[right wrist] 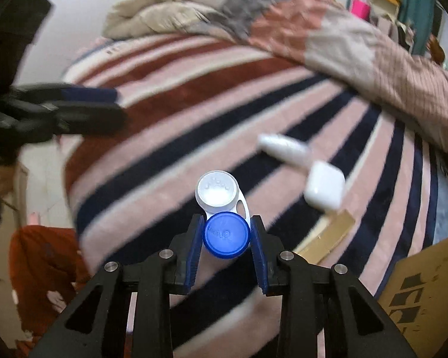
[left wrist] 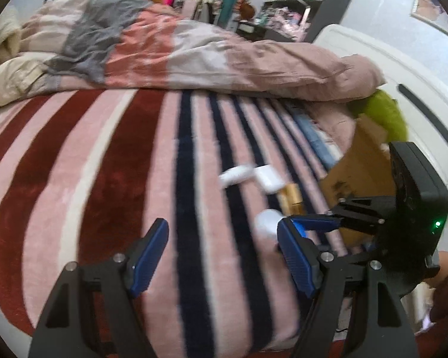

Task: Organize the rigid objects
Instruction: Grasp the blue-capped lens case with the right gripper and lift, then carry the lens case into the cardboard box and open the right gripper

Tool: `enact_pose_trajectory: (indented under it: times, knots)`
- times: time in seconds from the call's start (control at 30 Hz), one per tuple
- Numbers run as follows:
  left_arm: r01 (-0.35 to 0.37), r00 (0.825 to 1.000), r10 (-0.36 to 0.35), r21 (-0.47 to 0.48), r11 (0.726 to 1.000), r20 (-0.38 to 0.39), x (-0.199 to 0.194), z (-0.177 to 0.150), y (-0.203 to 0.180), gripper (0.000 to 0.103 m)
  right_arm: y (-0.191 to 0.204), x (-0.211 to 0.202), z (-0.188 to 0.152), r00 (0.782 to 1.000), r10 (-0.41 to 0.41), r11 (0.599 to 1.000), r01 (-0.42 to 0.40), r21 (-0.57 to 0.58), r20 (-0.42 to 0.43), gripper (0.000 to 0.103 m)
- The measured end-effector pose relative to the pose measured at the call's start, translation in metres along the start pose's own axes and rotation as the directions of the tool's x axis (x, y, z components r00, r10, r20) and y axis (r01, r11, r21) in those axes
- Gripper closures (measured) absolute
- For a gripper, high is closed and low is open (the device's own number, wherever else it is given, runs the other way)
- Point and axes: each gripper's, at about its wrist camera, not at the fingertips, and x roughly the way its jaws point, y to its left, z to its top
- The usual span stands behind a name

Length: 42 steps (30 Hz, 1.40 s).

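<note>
The right tool (right wrist: 226, 235) pinches the blue cap of a contact lens case (right wrist: 222, 211) above the striped blanket (right wrist: 170, 125), just beside a white earbud case (right wrist: 325, 189), while the left tool (left wrist: 222, 256) hangs spread wide, holding nothing.

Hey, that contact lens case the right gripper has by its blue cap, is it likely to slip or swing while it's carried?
The contact lens case looks like small rigid plastic, so probably light and stiff. The right gripper clamps only the round blue cap, so it may pivot or slip. The white cap overhangs in front, perhaps tipping it.
</note>
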Motion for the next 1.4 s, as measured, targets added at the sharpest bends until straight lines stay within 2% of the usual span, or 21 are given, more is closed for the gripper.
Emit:
enact_pose_trajectory:
  times: [0.13,0.2,0.27,0.33,0.43,0.67,0.9,1.1,1.13,1.23,1.3,1.37,1.4]
  knots:
    - [0.051,0.999,-0.051,0.029,0.998,-0.006,-0.005,0.017,-0.032,0.034,0.006,-0.038,0.008,0.995,0.045,0.999,-0.043,-0.019,0.092,0.076]
    - [0.080,0.997,-0.080,0.055,0.995,-0.013,-0.007,0.030,-0.055,0.044,0.005,-0.056,0.011,0.989,0.054,0.998,-0.052,-0.020,0.138,0.076]
    - [0.091,0.996,-0.091,0.096,0.991,-0.010,-0.010,0.042,-0.078,0.058,-0.003,-0.079,0.010,0.979,0.057,0.998,-0.057,-0.006,0.195,0.076]
    - [0.144,0.989,-0.144,0.132,0.981,-0.008,-0.013,0.054,-0.104,0.074,-0.013,-0.099,0.006,0.968,0.066,0.997,-0.072,0.019,0.242,0.076]
    - [0.147,0.989,-0.150,0.198,0.969,-0.003,-0.010,0.068,-0.142,0.077,-0.031,-0.126,-0.004,0.956,0.036,0.997,-0.053,0.049,0.292,0.076]
    - [0.200,0.980,-0.189,0.283,0.938,-0.068,0.028,0.094,-0.213,0.077,-0.089,-0.169,-0.032,0.948,-0.046,0.987,-0.005,0.158,0.314,0.076]
    - [0.258,0.961,-0.209,0.318,0.912,-0.179,0.080,0.096,-0.254,0.077,-0.141,-0.174,-0.056,0.980,-0.104,0.957,0.052,0.285,0.171,0.077]
    - [0.262,0.953,-0.192,0.320,0.910,-0.234,0.105,0.092,-0.270,0.076,-0.157,-0.167,-0.068,0.986,-0.147,0.943,0.115,0.313,0.080,0.077]
    - [0.261,0.953,-0.190,0.321,0.910,-0.237,0.107,0.092,-0.271,0.071,-0.160,-0.168,-0.069,0.986,-0.150,0.940,0.119,0.321,0.074,0.076]
    - [0.239,0.961,-0.177,0.320,0.917,-0.212,0.106,0.094,-0.271,0.045,-0.161,-0.169,-0.074,0.986,-0.159,0.934,0.135,0.330,0.047,0.076]
    - [0.237,0.964,-0.183,0.313,0.920,-0.192,0.098,0.096,-0.264,0.042,-0.162,-0.169,-0.075,0.986,-0.164,0.931,0.141,0.336,0.040,0.073]
    - [0.222,0.970,-0.180,0.296,0.929,-0.163,0.086,0.097,-0.252,0.036,-0.161,-0.171,-0.072,0.985,-0.167,0.929,0.140,0.341,0.050,0.060]
    - [0.202,0.975,-0.166,0.287,0.936,-0.144,0.079,0.097,-0.244,0.035,-0.158,-0.174,-0.070,0.984,-0.165,0.933,0.133,0.335,0.071,0.056]
